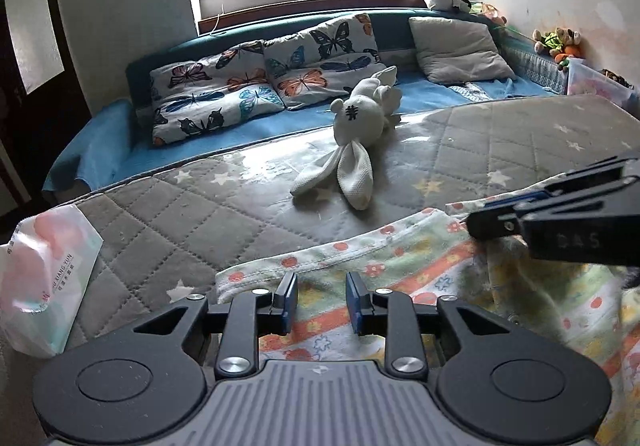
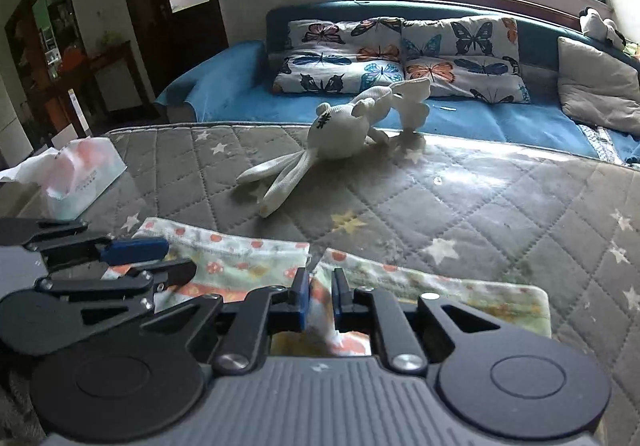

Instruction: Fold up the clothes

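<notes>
A small garment (image 1: 400, 266) printed with flowers in orange, green and yellow lies crumpled on the grey quilted mattress (image 1: 180, 214). My left gripper (image 1: 322, 298) hovers over its near left part, open, with the blue pads apart and cloth lying below the gap. In the right wrist view, my right gripper (image 2: 320, 296) is shut on a raised fold of the garment (image 2: 240, 258) near the split between two hemmed edges. The right gripper (image 1: 476, 222) enters the left wrist view from the right, its tip on the cloth. The left gripper (image 2: 176, 258) shows at the left of the right wrist view.
A white plush rabbit (image 1: 360, 126) lies on the mattress beyond the garment. A soft tissue pack (image 1: 44, 278) sits at the left edge. Behind is a blue sofa with butterfly pillows (image 1: 208, 94), a grey cushion (image 1: 456, 46) and small toys on the right ledge.
</notes>
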A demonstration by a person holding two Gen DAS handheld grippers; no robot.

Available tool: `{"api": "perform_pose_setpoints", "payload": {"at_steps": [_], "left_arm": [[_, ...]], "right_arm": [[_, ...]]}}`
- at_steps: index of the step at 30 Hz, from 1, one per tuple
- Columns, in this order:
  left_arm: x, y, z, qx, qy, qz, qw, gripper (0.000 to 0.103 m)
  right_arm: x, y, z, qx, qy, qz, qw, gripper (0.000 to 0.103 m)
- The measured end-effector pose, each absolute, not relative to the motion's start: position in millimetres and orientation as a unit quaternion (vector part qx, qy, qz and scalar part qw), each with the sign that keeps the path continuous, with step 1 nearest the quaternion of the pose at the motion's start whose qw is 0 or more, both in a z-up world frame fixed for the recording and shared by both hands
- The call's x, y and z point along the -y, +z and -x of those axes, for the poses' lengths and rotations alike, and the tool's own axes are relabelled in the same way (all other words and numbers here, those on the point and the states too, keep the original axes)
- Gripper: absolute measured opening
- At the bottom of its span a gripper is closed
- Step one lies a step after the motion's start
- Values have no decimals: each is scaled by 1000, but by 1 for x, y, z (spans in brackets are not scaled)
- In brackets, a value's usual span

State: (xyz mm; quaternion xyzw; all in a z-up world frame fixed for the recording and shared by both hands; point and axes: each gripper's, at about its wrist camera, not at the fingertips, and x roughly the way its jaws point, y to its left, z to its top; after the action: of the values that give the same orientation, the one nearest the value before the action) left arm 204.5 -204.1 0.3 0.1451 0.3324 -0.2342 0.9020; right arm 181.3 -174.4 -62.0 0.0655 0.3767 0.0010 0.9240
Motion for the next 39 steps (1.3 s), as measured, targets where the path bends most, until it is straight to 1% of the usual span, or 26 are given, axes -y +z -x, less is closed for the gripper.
{"api": "perform_pose_setpoints", "payload": {"at_steps": [2,3,10,18,20,21,22,24,26,28,33,39], "left_arm": [[202,2,-204,-332,-237,-141,902,29],[201,3,-203,-331,-241,-138,902,29],[214,13,-194,-318,-273,-134,898,29],[239,-1,-199,-319,-292,-161,887,30],[237,0,-200,-321,-287,-156,889,30],[234,1,-201,-321,-283,-153,891,30],[232,2,-202,-321,-277,-152,893,31],[225,5,-200,-320,-272,-148,896,30],[220,9,-198,-317,-269,-143,898,30],[217,13,-194,-315,-272,-140,898,30],[222,25,-168,-307,-311,-130,890,30],[227,24,-118,-308,-374,-148,862,30]], "right_arm": [[174,-64,-183,-381,0,-60,923,8],[174,-64,-180,-376,-2,-60,925,4],[181,-44,-156,-309,8,-93,946,3],[183,-49,-168,-321,48,-115,939,3],[183,-53,-172,-327,61,-120,935,4],[183,-56,-175,-335,62,-117,933,8],[183,-60,-179,-344,62,-115,930,10],[183,-64,-182,-355,63,-113,926,11],[191,-54,-174,-341,64,-123,930,11],[197,-44,-165,-334,57,-122,933,17],[218,-31,-145,-356,-22,-67,932,17],[260,-48,-125,-384,-98,-57,916,19]]}}
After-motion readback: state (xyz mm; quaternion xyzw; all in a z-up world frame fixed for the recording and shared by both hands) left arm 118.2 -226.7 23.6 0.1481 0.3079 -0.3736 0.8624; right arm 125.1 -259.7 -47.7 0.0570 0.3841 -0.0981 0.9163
